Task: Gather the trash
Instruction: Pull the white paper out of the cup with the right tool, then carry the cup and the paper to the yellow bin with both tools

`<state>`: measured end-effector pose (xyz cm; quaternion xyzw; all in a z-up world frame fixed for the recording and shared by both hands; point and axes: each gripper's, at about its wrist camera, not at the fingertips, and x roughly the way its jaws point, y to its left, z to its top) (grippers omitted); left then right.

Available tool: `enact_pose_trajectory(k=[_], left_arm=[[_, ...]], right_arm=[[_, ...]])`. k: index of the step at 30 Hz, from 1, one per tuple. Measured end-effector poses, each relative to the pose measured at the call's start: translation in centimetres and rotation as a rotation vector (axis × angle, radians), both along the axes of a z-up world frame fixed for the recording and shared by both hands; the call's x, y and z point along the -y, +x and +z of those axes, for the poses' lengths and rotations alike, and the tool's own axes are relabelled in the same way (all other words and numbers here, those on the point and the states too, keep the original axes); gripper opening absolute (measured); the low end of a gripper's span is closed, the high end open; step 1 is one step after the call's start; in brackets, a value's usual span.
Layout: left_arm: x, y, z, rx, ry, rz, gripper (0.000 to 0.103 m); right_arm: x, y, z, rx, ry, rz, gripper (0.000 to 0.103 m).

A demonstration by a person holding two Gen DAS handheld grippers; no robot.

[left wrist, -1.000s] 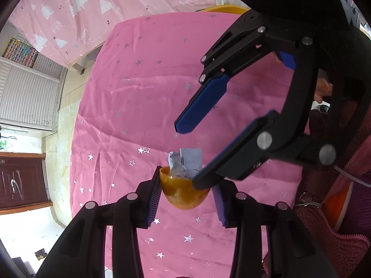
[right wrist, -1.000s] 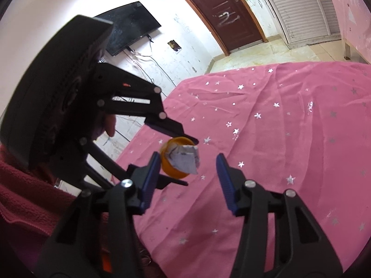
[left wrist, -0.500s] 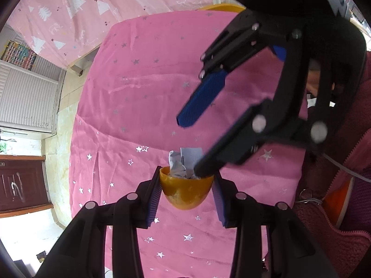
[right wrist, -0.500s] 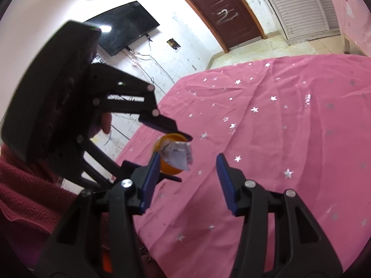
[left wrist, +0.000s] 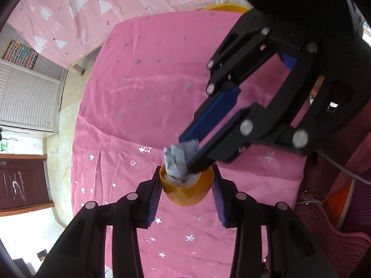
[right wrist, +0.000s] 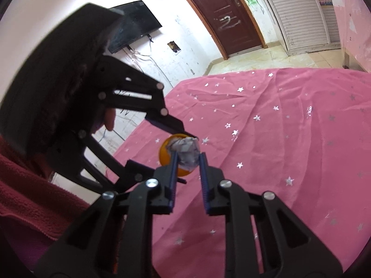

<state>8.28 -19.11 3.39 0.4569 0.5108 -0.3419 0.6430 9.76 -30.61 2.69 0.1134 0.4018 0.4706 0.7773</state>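
My left gripper [left wrist: 186, 188] is shut on a small orange cup [left wrist: 187, 191] and holds it above the pink star-print tablecloth [left wrist: 143, 97]. A crumpled grey-white paper wad [left wrist: 179, 159] sticks up out of the cup. My right gripper [right wrist: 187, 159] is shut on the paper wad [right wrist: 186, 153] at the cup's mouth; it also shows in the left wrist view [left wrist: 189, 153], reaching in from the upper right. In the right wrist view the orange cup [right wrist: 165, 154] sits behind the wad, held by the left gripper [right wrist: 185, 139].
A yellow bowl's rim [left wrist: 222, 8] shows at the table's far edge. A red fleece sleeve [right wrist: 30, 199] is at the near left. A brown door [right wrist: 222, 16], a wall TV [right wrist: 132, 27] and tiled floor [right wrist: 262, 58] lie beyond the table.
My right gripper has come down and closed on the paper wad in the cup; a second ago it was open above it. The left gripper has kept hold of the cup.
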Motion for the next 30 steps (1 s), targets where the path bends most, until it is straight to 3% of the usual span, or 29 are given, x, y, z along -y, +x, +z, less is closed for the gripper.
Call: enact_pose_trajectory(k=[8,21,30], left_arm=[[-1.4,1.5,-1.5,0.015,0.029,0.081,0.035],[-3.2,4.9,-2.1,0.143,-0.132,0.347,0.035],[-2.6,6.0,-2.0,0.216,-0.218,0.438,0.035]], right_arm=[[1.5,0.8,-1.0,-0.040,-0.040,-0.067,0.017],[2.8,1.8,-1.3,-0.057,-0.147,-0.235,0.017],[3.5,1.9,-1.2,-0.059,-0.188,-0.327,0.017]])
